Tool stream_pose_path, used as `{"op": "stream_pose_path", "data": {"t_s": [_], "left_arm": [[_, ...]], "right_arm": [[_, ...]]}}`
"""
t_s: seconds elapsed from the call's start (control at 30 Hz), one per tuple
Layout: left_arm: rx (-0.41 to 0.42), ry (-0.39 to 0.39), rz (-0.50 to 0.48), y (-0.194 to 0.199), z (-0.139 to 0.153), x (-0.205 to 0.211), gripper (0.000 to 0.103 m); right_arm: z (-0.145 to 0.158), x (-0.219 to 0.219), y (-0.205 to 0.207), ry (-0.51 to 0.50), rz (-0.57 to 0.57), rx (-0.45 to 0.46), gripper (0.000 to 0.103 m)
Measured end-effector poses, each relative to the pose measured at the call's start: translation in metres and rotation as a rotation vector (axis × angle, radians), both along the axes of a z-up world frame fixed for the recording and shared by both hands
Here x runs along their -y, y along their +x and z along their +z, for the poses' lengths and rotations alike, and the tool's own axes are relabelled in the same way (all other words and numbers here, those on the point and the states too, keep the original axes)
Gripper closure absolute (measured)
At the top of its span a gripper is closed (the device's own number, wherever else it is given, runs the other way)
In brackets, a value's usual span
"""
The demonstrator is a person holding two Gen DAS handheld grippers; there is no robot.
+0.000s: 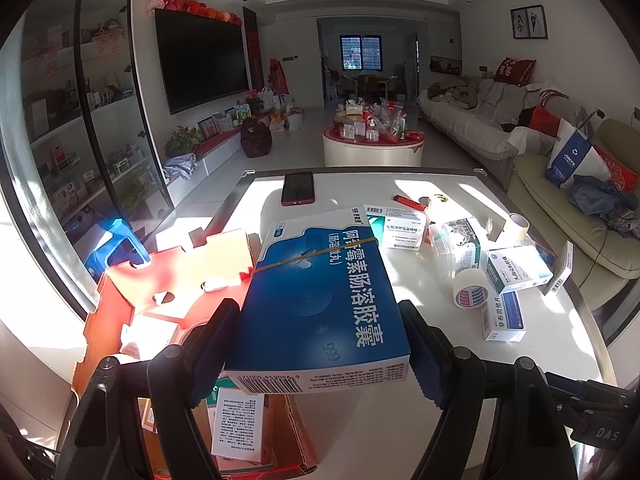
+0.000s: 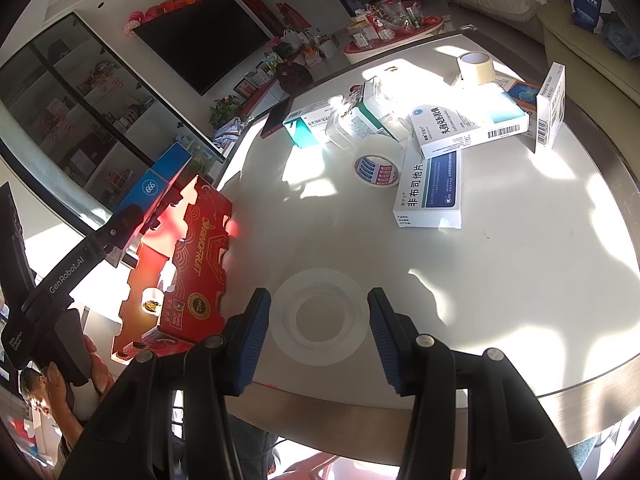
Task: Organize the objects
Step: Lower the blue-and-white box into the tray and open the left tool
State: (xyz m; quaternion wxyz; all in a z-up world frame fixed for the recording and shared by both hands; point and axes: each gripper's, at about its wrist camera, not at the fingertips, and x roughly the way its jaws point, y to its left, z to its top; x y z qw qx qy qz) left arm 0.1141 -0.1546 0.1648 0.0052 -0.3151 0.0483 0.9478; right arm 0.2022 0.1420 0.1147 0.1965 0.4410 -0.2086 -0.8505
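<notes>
Blue medicine box [image 1: 324, 300] pinched in the left gripper [image 1: 320, 344] above the red carton [image 1: 176, 280] — stowing step, I judge. Next: lower, release (right gripper [image 2: 318, 320] spread, empty).

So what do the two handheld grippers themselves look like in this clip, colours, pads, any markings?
Both are black plastic. The left gripper and the right gripper each have two angled fingers lined with ribbed blue pads, pinned by silver rivets. In the right wrist view, the left gripper's body carries white "GenRobot.AI" lettering. White "DAS" letters show at the lower right of the left wrist view. No cables or sleeves show.
</notes>
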Motion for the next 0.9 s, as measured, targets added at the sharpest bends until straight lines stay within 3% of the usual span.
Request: {"op": "stream_pose_path", "data": {"t_s": [0.37,0.53,0.77,0.9], "left_arm": [[-0.009,-0.019,0.136,0.015,0.001,0.051,0.020],[0.006,-0.029,0.228,0.025,-0.005,0.086,0.020],[0.081,-0.020,0.351,0.034,-0.034,0.134,0.020],[0.093,-0.032,0.368,0.039,-0.046,0.144,0.020]], "right_arm": [[0.015,0.042,-0.010,-0.035,0.101,-0.031,0.053],[0.032,0.095,-0.016,-0.058,0.226,-0.070,0.053],[0.055,0.178,-0.010,-0.081,0.420,-0.119,0.054],[0.053,0.217,-0.012,-0.092,0.495,-0.094,0.054]]}}
